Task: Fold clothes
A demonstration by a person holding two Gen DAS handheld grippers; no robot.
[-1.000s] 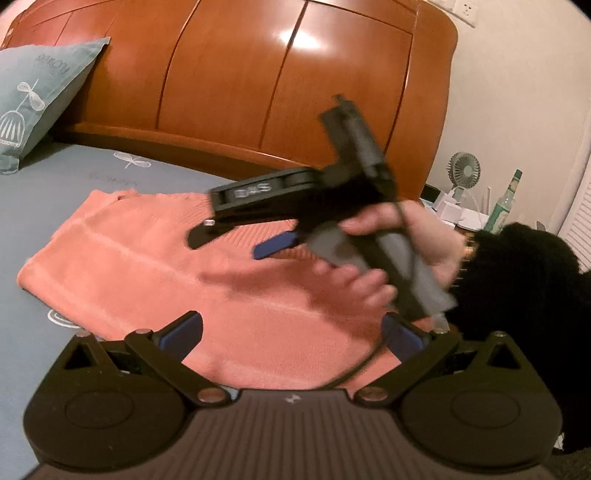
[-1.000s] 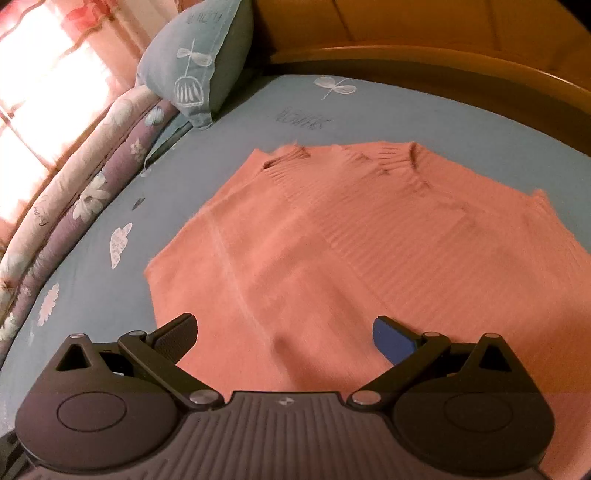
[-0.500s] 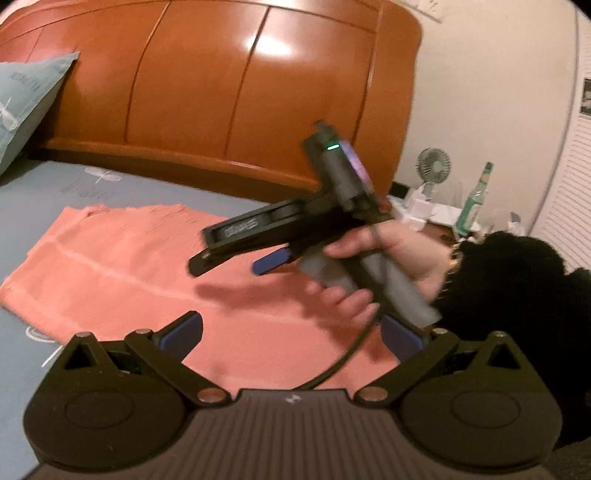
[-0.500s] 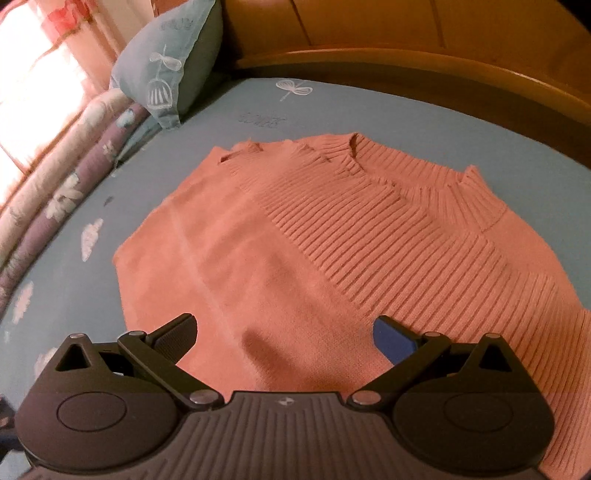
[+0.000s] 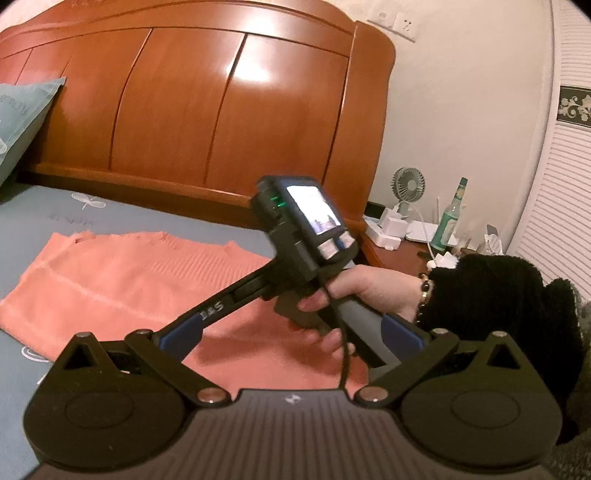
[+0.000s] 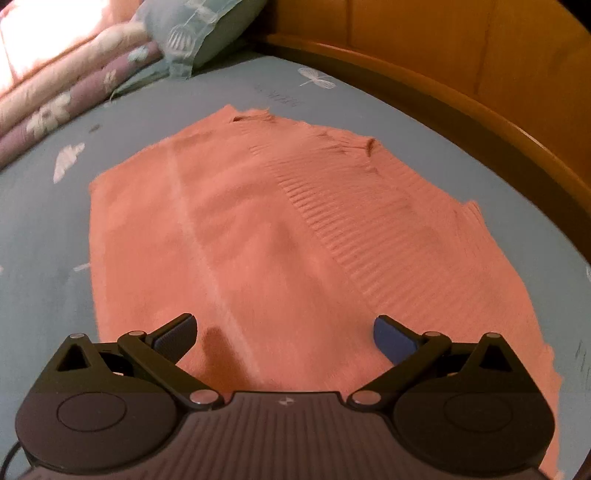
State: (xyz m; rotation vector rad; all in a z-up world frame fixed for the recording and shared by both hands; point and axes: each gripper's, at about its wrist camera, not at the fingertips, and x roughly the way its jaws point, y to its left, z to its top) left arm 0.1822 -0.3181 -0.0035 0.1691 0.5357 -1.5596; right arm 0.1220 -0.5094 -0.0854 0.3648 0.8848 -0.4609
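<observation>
A salmon-pink knit sweater (image 6: pixel 295 229) lies flat on the grey-blue bedsheet (image 6: pixel 44 236), its ribbed collar toward the headboard. My right gripper (image 6: pixel 284 336) hovers open just over the sweater's near edge, with nothing between its blue pads (image 6: pixel 177 334). In the left wrist view the same sweater (image 5: pixel 122 269) spreads out to the left. My left gripper (image 5: pixel 291 332) is open and empty above its near part. A hand (image 5: pixel 369 291) in a black sleeve holds the right gripper's handle, whose lit screen (image 5: pixel 317 214) faces me. That gripper's fingertips are hidden behind my left finger.
A wooden headboard (image 5: pixel 221 110) runs along the far side. A teal pillow (image 6: pixel 195 33) and a rolled floral quilt (image 6: pixel 55 96) lie at the far left. To the right, a nightstand (image 5: pixel 399 254) carries a small fan (image 5: pixel 408 184), a green bottle (image 5: pixel 448 221) and white chargers, beside a louvred door (image 5: pixel 554 221).
The right gripper has dropped lower and closer to the sweater's near edge, swinging toward my left finger. The left view has turned right toward the nightstand. Both grippers stay open.
</observation>
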